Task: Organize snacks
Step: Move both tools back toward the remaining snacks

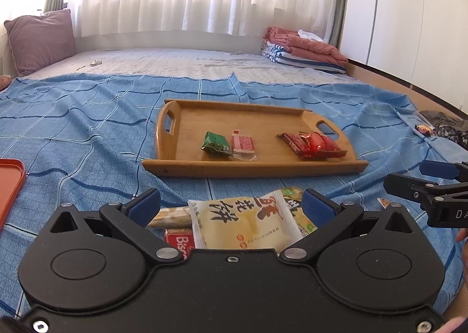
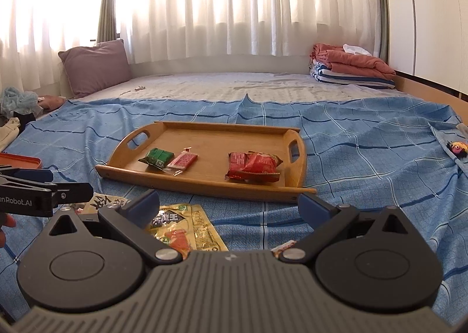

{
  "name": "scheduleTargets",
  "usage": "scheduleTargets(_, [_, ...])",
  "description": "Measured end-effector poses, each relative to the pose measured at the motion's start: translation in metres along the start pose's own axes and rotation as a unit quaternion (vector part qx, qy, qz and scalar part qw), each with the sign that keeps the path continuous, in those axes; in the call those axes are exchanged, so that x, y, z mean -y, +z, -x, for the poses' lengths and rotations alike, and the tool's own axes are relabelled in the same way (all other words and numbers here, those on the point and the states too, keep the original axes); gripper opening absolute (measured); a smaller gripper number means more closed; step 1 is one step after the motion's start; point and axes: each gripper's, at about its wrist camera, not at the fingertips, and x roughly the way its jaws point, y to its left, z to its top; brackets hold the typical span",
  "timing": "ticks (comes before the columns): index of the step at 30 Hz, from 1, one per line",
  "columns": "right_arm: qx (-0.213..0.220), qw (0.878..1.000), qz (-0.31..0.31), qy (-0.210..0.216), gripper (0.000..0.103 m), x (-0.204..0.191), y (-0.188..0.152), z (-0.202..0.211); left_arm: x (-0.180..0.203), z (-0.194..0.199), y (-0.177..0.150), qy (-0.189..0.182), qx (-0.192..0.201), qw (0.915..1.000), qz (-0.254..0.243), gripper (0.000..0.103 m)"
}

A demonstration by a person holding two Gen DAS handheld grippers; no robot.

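A wooden tray (image 1: 190,119) (image 2: 210,134) lies on the blue checked sheet. It holds a green packet (image 1: 216,143) (image 2: 156,157), a pink packet (image 1: 242,144) (image 2: 182,161) and red packets (image 1: 314,144) (image 2: 253,169). My left gripper (image 1: 232,204) is open, low over a pile of loose snacks: a pale yellow packet (image 1: 242,219), a red biscuit packet (image 1: 180,241) and a tan bar (image 1: 171,216). My right gripper (image 2: 228,205) is open above a yellow packet (image 2: 187,227). Each gripper shows at the edge of the other's view.
An orange tray (image 1: 10,184) (image 2: 20,162) lies at the left. A purple pillow (image 2: 95,65) and folded blankets (image 2: 351,68) sit at the back by the curtains. Clothes (image 2: 17,105) lie far left, a small toy (image 2: 457,148) at the right edge.
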Motion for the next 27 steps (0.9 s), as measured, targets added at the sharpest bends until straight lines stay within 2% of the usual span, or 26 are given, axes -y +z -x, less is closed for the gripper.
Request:
scheduleTargets(7, [-0.005,1.0,-0.01,-0.021,0.103,0.008,-0.021,0.005,0.009,0.004,-0.019,-0.012,0.01,0.9998,-0.013,0.103])
scheduleTargets(16, [-0.019,0.999,-0.016,-0.047,0.103,0.015,-0.045,0.002,0.009,-0.002,-0.037,-0.006,-0.007,0.9999,-0.013,0.103])
scheduleTargets(27, [-0.031,0.997,-0.049,-0.06,0.103,0.021,-0.062,-0.004,0.007,-0.01,-0.045,0.0,-0.021,0.9998,0.006,0.103])
